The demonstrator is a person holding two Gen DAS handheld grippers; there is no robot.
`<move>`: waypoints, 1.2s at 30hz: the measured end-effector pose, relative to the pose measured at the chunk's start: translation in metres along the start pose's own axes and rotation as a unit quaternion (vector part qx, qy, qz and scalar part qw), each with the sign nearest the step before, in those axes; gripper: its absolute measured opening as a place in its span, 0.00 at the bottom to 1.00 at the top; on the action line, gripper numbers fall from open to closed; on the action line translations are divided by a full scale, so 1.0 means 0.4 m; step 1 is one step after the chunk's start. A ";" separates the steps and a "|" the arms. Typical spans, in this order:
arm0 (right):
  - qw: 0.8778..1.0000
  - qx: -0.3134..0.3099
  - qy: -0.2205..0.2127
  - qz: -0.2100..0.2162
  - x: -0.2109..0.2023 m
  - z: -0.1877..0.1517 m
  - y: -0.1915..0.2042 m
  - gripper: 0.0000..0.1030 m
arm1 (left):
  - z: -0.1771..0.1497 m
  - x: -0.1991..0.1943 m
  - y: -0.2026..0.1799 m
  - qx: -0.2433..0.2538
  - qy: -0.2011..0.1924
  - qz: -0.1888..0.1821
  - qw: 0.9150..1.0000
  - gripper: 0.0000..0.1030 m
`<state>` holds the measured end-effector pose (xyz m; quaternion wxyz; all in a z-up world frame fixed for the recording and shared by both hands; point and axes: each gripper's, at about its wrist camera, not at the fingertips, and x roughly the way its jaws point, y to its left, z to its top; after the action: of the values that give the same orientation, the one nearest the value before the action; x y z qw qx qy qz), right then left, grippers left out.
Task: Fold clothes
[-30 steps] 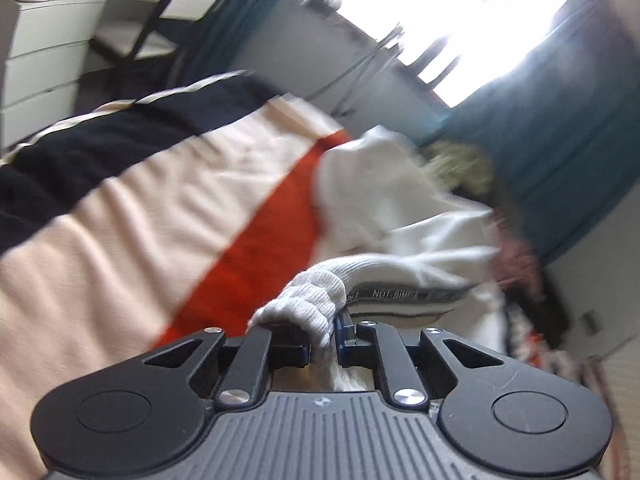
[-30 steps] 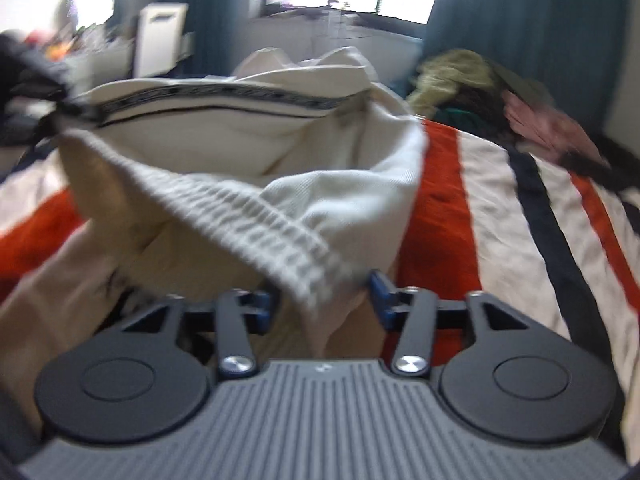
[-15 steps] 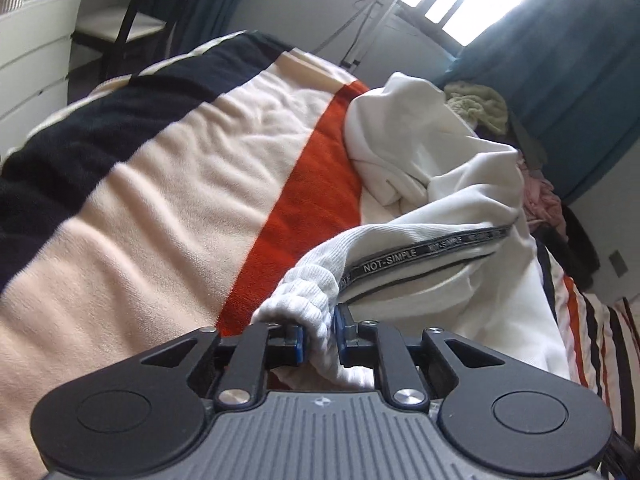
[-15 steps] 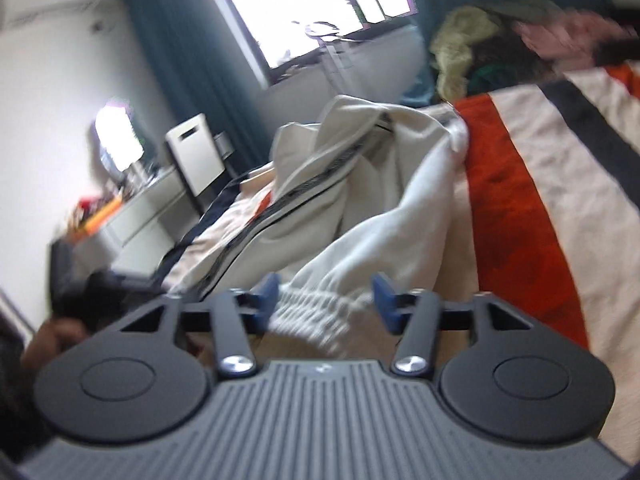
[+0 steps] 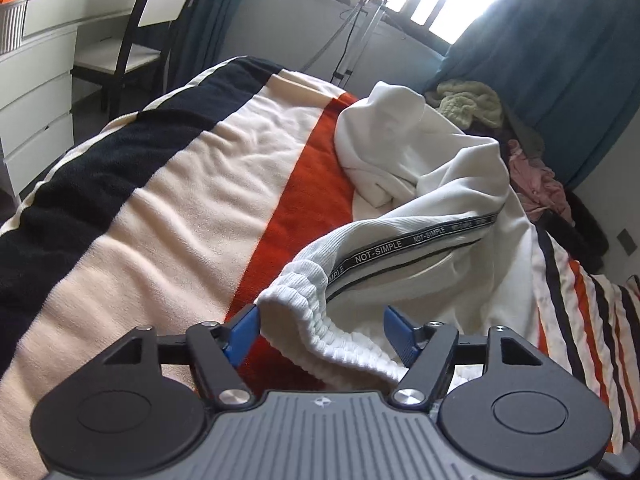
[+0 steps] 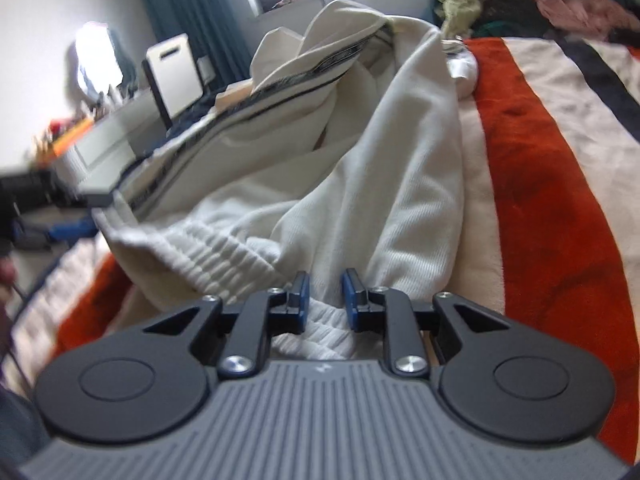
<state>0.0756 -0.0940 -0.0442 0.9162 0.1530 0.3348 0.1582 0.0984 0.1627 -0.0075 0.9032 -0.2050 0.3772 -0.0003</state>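
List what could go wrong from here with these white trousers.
Left claw is opening around the ribbed waistband; that end may drop and bunch on the striped blanket. Right claw is closing on blurred fabric; it may catch extra layers. The white trousers lie crumpled, so creases could be folded in.

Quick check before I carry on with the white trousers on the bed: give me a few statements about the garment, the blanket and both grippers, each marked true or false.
1. The white trousers lie on a striped blanket. True.
2. The black tape down the trousers reads NOT-SIMPLE. True.
3. The left gripper is clamped tight on the ribbed waistband. False: its jaws are opening, and the waistband lies loose between them.
4. Nothing is between the right gripper fingers. False: white ribbed fabric sits between them as the jaws close.
5. The curtains by the window are red. False: they are dark teal.
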 end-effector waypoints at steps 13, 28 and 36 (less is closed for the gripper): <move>0.961 0.271 -0.005 0.057 -0.042 -0.014 -0.182 0.81 | 0.024 0.069 0.036 -0.012 -0.005 0.019 1.000 0.69; 0.973 0.207 0.007 0.106 0.035 -0.034 -0.093 0.35 | 0.022 0.080 0.004 0.009 -0.026 -0.021 0.999 0.19; 0.964 0.199 -0.022 0.176 0.014 -0.032 0.105 0.30 | 0.209 -0.007 0.104 -0.020 -0.086 -0.028 0.996 0.17</move>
<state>0.0633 -0.0514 -0.0405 0.8320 0.3925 0.3068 0.2441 0.1471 0.2324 0.0318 0.9276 -0.2329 0.2920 -0.0003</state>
